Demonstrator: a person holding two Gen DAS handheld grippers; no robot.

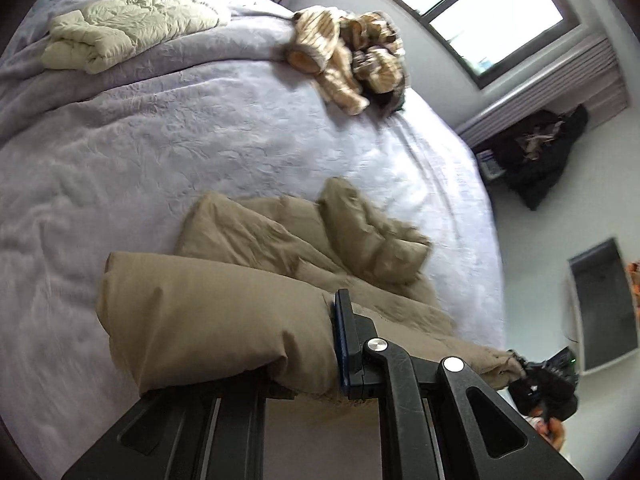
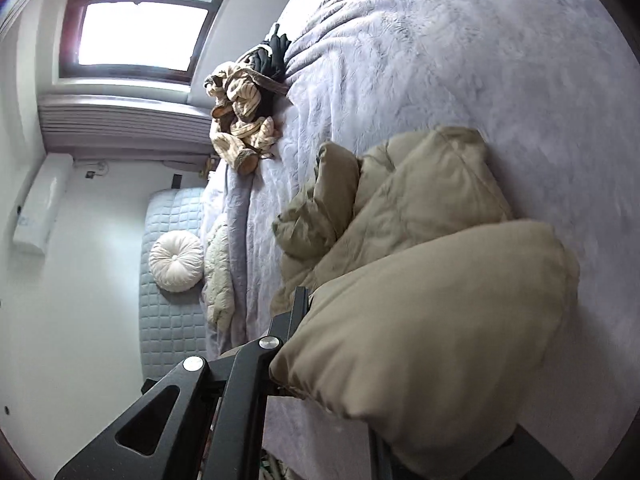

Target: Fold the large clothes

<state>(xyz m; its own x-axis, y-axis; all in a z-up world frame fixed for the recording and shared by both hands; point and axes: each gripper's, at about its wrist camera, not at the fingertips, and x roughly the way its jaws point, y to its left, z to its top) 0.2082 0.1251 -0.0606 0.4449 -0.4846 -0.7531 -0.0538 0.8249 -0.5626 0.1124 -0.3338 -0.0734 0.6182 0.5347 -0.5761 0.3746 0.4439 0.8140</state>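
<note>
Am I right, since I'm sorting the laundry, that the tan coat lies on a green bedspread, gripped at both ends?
Not quite: the bedspread is pale lavender, as the left wrist view shows. The tan coat does lie on it, gripped at both ends.

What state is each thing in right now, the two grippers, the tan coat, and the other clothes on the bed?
Left gripper: shut on the tan coat.
Right gripper: shut on the tan coat.
Tan coat: partly lifted, the rest crumpled on the bed.
Striped garment: bunched near the bed's edge.
Cream quilted garment: loosely folded.
Round cushion: lying by the headboard.
</note>
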